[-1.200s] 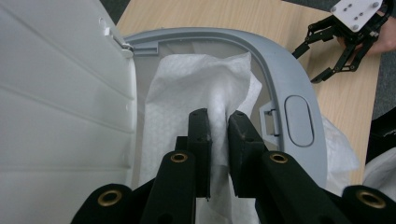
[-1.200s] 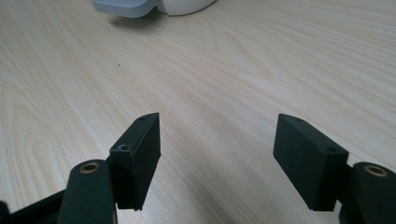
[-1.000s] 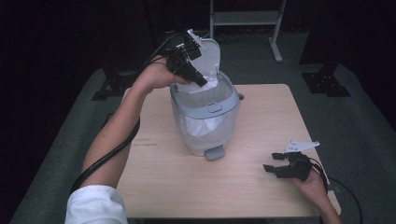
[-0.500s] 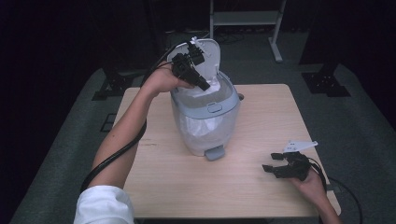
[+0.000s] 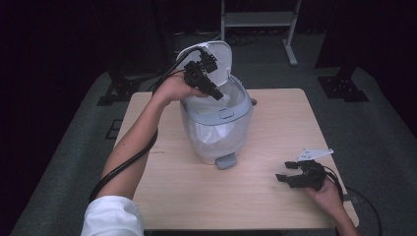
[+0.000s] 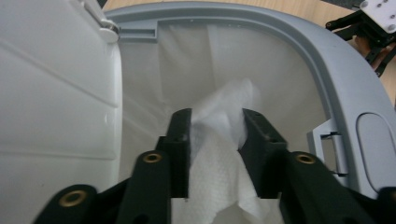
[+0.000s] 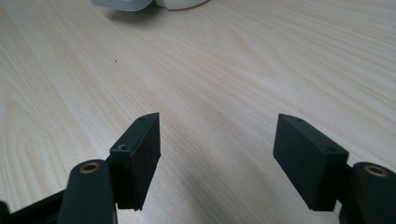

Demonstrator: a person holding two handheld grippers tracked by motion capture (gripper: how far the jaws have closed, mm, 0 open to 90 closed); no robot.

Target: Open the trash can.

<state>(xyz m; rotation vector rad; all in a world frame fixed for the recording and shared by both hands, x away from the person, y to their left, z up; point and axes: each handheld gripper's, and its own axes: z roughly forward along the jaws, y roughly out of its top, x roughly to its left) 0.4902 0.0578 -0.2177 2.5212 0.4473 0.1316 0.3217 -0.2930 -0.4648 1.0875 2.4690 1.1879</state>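
Our left arm stretches forward, wrist bent, with the left gripper [image 5: 216,93] tilted downward; its jaws have just been opening, and a crumpled paper towel [image 6: 219,154] sits between them. Our right gripper [image 5: 285,172] lies low near our body, jaws wide apart with nothing between them.

No readable text, label, brand, number or sign anywhere, none on the pale grey plastic pedal bin [image 5: 216,132], none on its raised white lid [image 5: 216,51], none on the light wooden surface [image 5: 275,196]
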